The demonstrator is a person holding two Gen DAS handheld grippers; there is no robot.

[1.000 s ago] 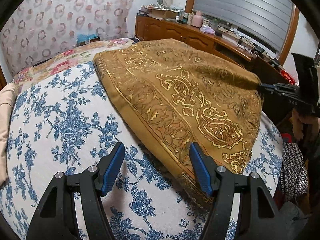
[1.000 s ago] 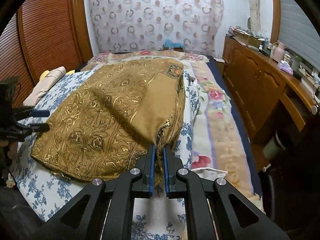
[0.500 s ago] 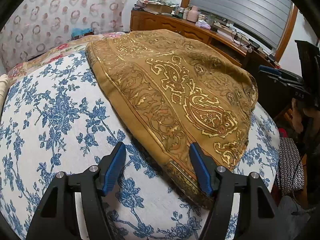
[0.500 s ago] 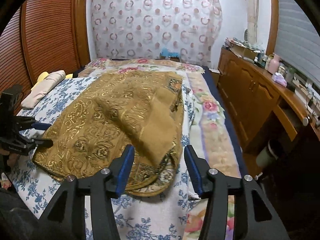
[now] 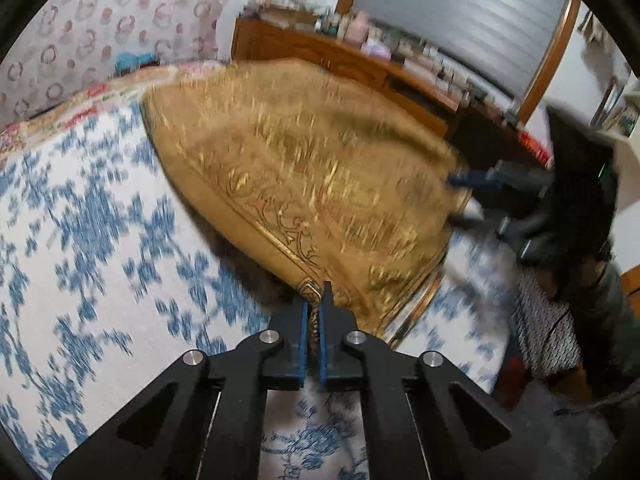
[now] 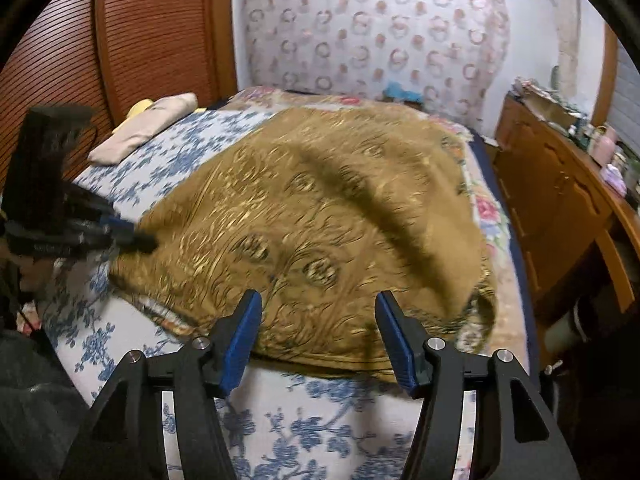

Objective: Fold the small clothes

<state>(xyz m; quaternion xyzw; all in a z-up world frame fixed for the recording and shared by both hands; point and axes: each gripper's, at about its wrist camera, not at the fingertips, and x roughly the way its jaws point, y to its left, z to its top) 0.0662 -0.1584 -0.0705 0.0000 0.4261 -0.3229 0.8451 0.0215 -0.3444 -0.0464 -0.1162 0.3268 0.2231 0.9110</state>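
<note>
Pinching gold-patterned brown cloth (image 5: 320,184) hem, left tool (image 5: 314,312); right tool (image 6: 318,332) spread apart

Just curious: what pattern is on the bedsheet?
Blue flowers on white bedsheet, clearest in the left wrist view.

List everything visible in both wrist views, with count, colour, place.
gold cloth: 1, mustard with gold pattern, spread across the bed, near corner pinched by the left gripper
bed cover: 1, white with blue flowers, under the cloth
floral quilt: 1, cream with pink flowers, along the cabinet side and head of the bed
folded garment: 1, beige, far corner of the bed by the wooden doors
curtain: 1, white with pink rings, behind the bed
wooden cabinet: 1, brown, beside the bed, cluttered top, items too blurred to count
left gripper: 1, black with blue pads, shut on the cloth's near corner
right gripper: 1, black with blue pads, open, over the cloth's near edge
</note>
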